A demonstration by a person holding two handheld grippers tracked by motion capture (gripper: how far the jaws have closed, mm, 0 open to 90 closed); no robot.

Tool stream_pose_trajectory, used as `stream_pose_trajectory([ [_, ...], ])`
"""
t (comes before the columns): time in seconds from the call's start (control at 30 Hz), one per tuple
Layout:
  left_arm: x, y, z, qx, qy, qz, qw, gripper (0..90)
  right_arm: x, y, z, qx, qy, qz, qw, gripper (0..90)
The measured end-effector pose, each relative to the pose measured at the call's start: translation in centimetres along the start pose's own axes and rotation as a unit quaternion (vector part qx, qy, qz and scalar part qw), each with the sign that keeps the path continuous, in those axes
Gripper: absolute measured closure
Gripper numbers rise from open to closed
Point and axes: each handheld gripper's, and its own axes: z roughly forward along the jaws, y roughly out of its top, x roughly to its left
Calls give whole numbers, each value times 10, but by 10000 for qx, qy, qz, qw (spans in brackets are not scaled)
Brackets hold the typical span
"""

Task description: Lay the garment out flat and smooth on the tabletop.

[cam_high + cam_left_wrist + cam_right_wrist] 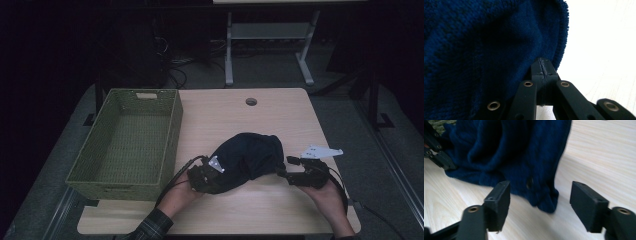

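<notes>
Left tool (pixel 543 72): clamped on knitted navy cloth (pixel 250 155) | right tool (pixel 540 202): apart (matte black).

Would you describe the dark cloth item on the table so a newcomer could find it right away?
Start at the light wooden table, with the green woven basket on its left side. Just right of the basket, near the front edge, lies a bunched navy knitted garment. It is the only soft, dark blue thing there, pinched at its left end by the left gripper.

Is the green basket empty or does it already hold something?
Empty. The high view shows the basket's bare woven floor, and the blue garment lies bunched on the table beside it, outside its wall.
</notes>
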Motion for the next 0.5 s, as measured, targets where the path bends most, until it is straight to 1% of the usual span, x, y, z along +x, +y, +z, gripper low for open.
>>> stream_pose_trajectory([
  [0.1, -1, 0, 0, -18, 19, -19, 10000, 899, 1, 8, 8, 78, 80, -119, 9999, 440],
  [0.13, -1, 0, 0, -17, 15, -12, 10000, 899, 1, 9, 10, 106, 106, -122, 9998, 476],
  [0.17, -1, 0, 0, -16, 12, -14, 10000, 899, 1, 9, 13, 105, 147, -137, 9997, 532],
  [0.2, -1, 0, 0, -16, 8, -16, 10000, 900, 1, 10, 14, 108, 166, -132, 9997, 564],
  [0.27, -1, 0, 0, -21, 20, -13, 10000, 899, 0, 10, 16, 133, 224, -101, 9996, 657],
  [0.33, -1, 0, 0, -17, 23, -12, 10000, 899, 1, 10, 15, 138, 250, -86, 9996, 738],
  [0.4, -1, 0, 0, -21, 23, -8, 10000, 899, 1, 10, 14, 124, 266, -83, 9995, 771],
  [0.5, -2, 0, 0, -12, 47, -2, 10000, 899, 0, 11, 13, 134, 270, -53, 9995, 788],
])
